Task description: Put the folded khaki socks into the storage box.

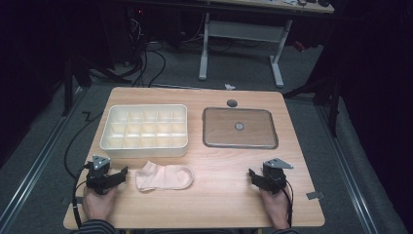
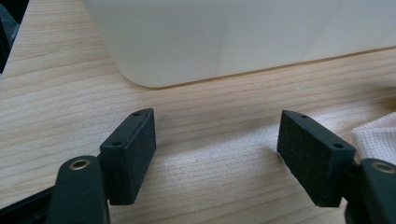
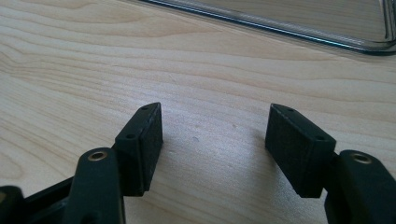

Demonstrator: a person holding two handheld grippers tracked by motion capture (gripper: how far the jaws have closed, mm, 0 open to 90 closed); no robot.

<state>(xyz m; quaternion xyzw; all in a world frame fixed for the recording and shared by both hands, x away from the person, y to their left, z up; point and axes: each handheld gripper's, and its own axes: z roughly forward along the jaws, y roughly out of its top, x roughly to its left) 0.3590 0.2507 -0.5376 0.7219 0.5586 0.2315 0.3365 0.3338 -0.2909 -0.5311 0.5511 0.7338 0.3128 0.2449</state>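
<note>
In the high view, a pale pink sock [image 1: 164,177] is seen lying flat near the front edge of the surface [image 1: 229,195], left of its middle. The left tool [image 1: 122,173] is held by a hand [image 1: 100,204] at the front left corner, with its jaws pointed toward the sock and its tip just beside the sock's cuff end, apart from it. The right tool [image 1: 253,175] is held by the other hand [image 1: 275,207] near the front right corner, well apart from the sock. A white divided box [image 1: 144,145] is placed toward the back left part of the surface, just behind the sock, and a metal tray [image 1: 240,144] is set beside it toward the back right.

In the left gripper view, the left tool [image 2: 217,149] is shown spread wide with nothing between its jaws, low over the bare wood. The rounded corner of the white box [image 2: 187,42] is seen close ahead, and an edge of the sock [image 2: 378,137] is visible at the right, beside the right jaw.

In the right gripper view, the right tool [image 3: 215,144] is likewise spread wide and holds nothing, with bare wood between the jaws. The rim of the metal tray [image 3: 280,28] is seen ahead at the top
</note>
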